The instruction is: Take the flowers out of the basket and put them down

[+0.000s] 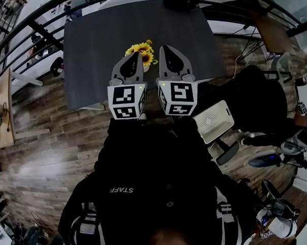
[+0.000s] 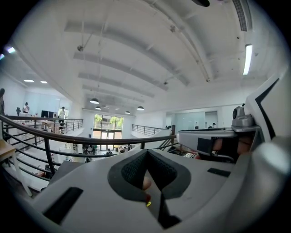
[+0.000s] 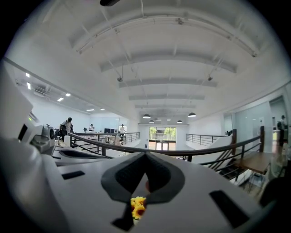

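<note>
Flowers [image 1: 141,49]: yellow sunflower heads, one small bunch, standing at the near edge of the dark counter [image 1: 91,45]. They lie just past my two gripper tips in the head view and show again through the slot under the right gripper's pads [image 3: 137,207]. A pale bit [image 1: 145,68] shows below the blooms; I cannot tell whether it is the basket, a pot or neither, as both tools hide the stems.

Left gripper [image 1: 137,57]: jaws pressed together, nothing held between them [image 2: 146,159]. It is carried high and close to my chest and points level over the railing [image 2: 68,135], so its camera takes in ceiling and hall, not the counter.

Right gripper [image 1: 166,49]: jaws likewise together and empty [image 3: 145,159], held beside the left at the same height, clear of the blooms.

Status, by my judgement: with both tools up, empty and off the flowers, the pose suits a pause ahead of reaching in. It suits equally a bunch already set down on the counter.
</note>
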